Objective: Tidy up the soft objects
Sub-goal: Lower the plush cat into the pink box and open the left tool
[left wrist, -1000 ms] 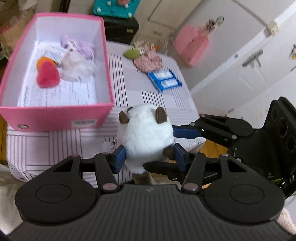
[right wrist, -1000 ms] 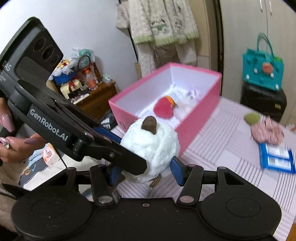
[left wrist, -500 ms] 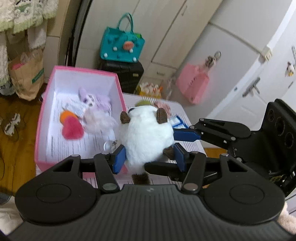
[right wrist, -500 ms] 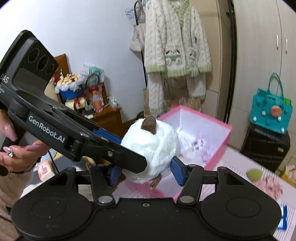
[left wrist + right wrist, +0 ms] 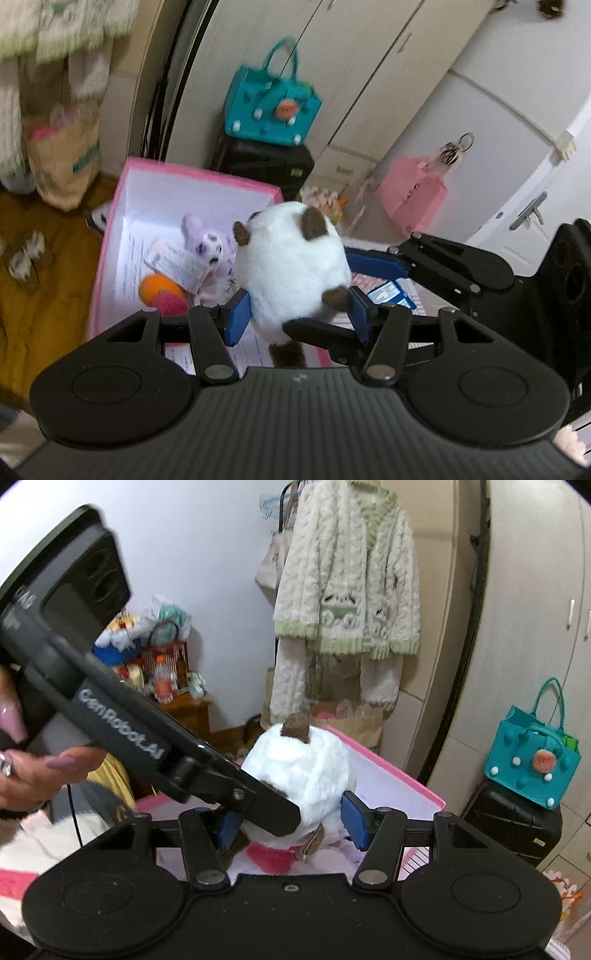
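A white plush toy (image 5: 291,266) with brown ears hangs above the open pink box (image 5: 107,258). My left gripper (image 5: 299,315) is shut on its lower body, blue pads pressed into the fur on both sides. My right gripper (image 5: 291,823) is shut on the same plush toy (image 5: 306,771), coming in from the right in the left wrist view. Inside the box lie a purple plush bunny (image 5: 207,247), an orange ball (image 5: 159,288), a pink fuzzy heart (image 5: 170,304) and printed paper. A hand (image 5: 33,775) holds the left gripper's handle.
A teal handbag (image 5: 273,107) sits on a black suitcase (image 5: 266,162) behind the box. A pink bag (image 5: 413,192) hangs on the white cupboard doors at right. Blue packets (image 5: 384,291) lie on the striped table. A knitted cardigan (image 5: 347,590) hangs beyond the box.
Both grippers carried the white plush toy together from in front of the box's near wall to above its inside. The cameras tilted upward, showing more of the room.
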### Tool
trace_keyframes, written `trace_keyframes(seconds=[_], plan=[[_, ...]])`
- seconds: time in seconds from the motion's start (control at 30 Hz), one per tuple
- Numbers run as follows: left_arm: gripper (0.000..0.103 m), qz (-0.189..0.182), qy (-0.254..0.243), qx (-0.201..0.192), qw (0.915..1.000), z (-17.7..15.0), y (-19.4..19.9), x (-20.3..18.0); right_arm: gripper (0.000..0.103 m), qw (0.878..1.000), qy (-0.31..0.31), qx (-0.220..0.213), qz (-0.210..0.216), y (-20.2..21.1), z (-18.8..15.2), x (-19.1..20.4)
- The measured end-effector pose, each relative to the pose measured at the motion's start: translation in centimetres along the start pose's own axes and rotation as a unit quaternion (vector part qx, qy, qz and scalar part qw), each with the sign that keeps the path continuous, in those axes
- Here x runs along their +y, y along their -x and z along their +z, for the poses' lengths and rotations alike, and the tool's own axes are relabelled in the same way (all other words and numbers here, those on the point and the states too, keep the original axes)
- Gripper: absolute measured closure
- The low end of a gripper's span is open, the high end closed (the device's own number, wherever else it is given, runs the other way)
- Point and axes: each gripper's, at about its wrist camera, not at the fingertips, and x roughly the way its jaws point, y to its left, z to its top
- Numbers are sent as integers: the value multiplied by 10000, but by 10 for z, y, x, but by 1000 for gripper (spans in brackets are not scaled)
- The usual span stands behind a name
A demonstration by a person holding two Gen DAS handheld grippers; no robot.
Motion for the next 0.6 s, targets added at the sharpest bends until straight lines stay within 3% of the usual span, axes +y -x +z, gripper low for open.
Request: trace_keyframes(seconds=[0.3,0.6], plan=[[50,-147,751,1043,9916,-4,-69,45,41,9956,260,893,117,-50,-17,-9],[50,-59,942,1336,9865,-7,-97,61,41,9881,666,1384,67,-76,-23,-6]])
